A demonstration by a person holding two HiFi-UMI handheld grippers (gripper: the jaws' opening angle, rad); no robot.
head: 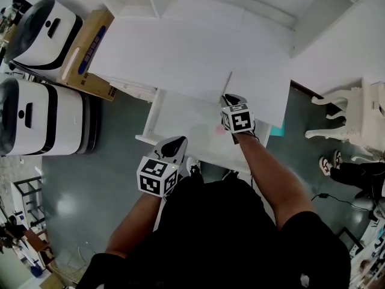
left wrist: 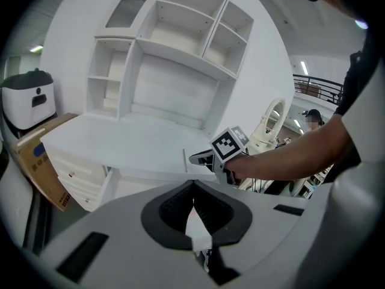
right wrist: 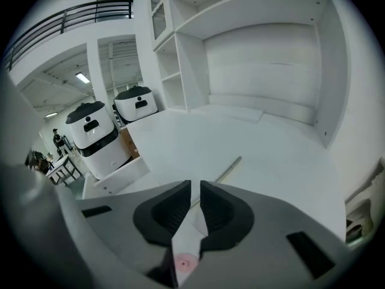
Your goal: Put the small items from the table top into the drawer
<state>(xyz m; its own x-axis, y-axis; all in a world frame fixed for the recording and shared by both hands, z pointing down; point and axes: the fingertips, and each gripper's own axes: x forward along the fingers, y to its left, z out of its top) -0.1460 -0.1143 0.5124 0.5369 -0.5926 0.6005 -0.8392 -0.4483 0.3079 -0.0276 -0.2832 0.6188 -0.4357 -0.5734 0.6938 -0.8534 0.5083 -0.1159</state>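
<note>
Done: pink bit (right wrist: pixel 182 261) lies in open drawer (head: pixel 180 119), I judge.
Left: thin rod (right wrist: pixel 229 170) on surface (head: pixel 198 53), nr front edge.
My R hand-held gripper (right wrist: pixel 194 191): narrow slit, empty, aimed at rod.
My L hand-held gripper (left wrist: pixel 192 188): jaws together, empty.

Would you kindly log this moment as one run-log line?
left claw: shut, empty | right claw: slightly apart, above open drawer | pink item: lying in drawer | thin rod: on desk top
</note>
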